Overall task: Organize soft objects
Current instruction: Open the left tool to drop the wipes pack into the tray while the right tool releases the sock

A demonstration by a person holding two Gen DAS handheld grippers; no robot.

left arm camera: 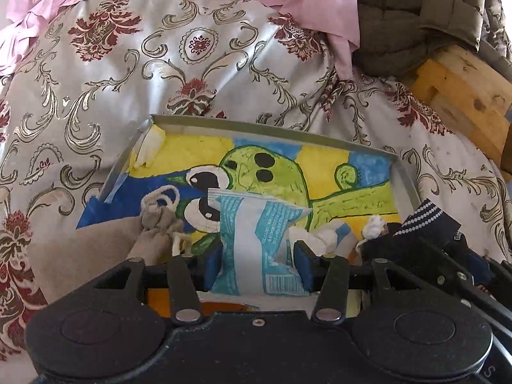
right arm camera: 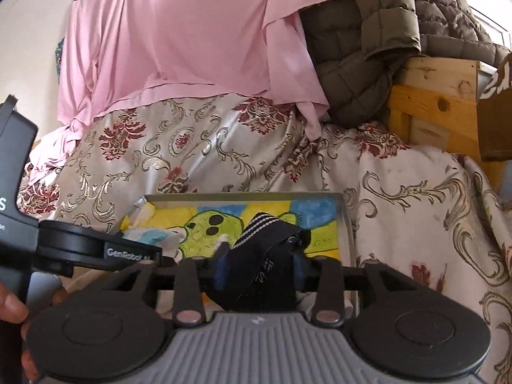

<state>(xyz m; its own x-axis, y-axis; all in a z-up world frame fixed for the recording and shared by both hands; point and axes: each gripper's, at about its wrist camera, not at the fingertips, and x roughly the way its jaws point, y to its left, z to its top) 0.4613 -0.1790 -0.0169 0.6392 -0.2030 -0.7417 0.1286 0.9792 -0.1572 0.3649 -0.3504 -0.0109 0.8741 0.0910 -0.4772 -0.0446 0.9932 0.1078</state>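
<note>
A metal tray lined with a bright cartoon drawing lies on the bed. My left gripper is low over its near end, with both blue pads pressed on a crumpled blue-and-white packet. A beige drawstring pouch lies in the tray to its left, and white cotton lumps to its right. In the right wrist view my right gripper stands open over the tray, and a navy cloth with a white-striped band lies draped between its fingers. The same cloth shows in the left wrist view.
A silver satin bedspread with red flowers covers the bed. Pink cloth and an olive quilted jacket are piled behind. A wooden bed frame stands at the right. A person's hand grips the left gripper's body.
</note>
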